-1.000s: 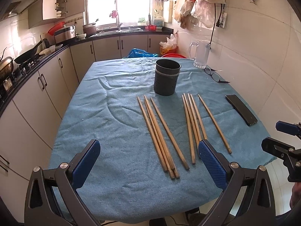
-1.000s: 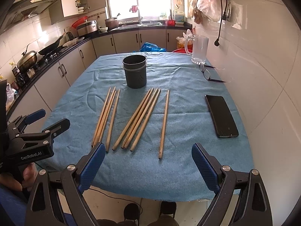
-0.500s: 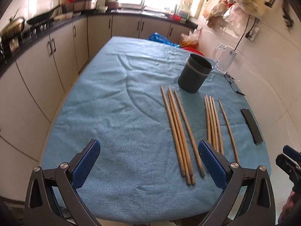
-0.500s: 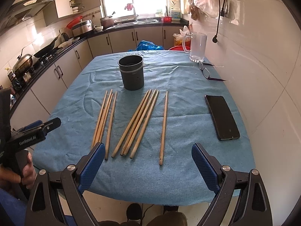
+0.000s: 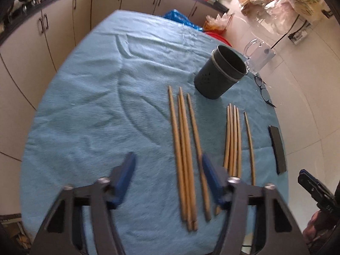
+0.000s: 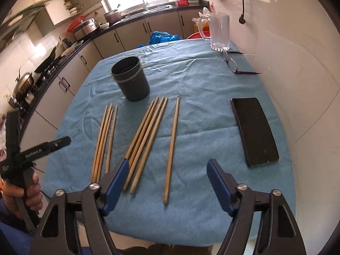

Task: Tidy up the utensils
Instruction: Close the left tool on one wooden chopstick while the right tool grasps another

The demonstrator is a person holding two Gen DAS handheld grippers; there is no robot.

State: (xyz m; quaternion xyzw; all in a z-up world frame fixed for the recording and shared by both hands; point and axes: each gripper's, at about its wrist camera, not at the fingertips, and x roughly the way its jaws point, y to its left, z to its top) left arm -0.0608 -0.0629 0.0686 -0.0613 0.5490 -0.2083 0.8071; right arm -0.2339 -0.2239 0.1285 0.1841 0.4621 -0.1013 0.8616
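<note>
Several wooden chopsticks lie on the blue cloth in a left bunch [image 5: 184,148] [image 6: 105,140], a middle bunch [image 5: 232,140] [image 6: 146,140] and one single stick [image 5: 249,146] [image 6: 172,146]. A dark grey holder cup [image 5: 220,74] [image 6: 130,78] stands upright behind them. My left gripper [image 5: 167,182] is open and empty, low over the near ends of the left bunch. My right gripper [image 6: 167,184] is open and empty, over the near end of the single stick.
A black phone [image 6: 254,130] [image 5: 277,148] lies on the cloth at the right. Glasses [image 6: 232,63] and a glass mug [image 6: 218,30] sit at the far right. The wall runs along the right side, kitchen cabinets [image 5: 59,27] along the left.
Both grippers have moved forward and down toward the chopsticks. Their jaws have narrowed but stay open. Nothing on the cloth has moved.
</note>
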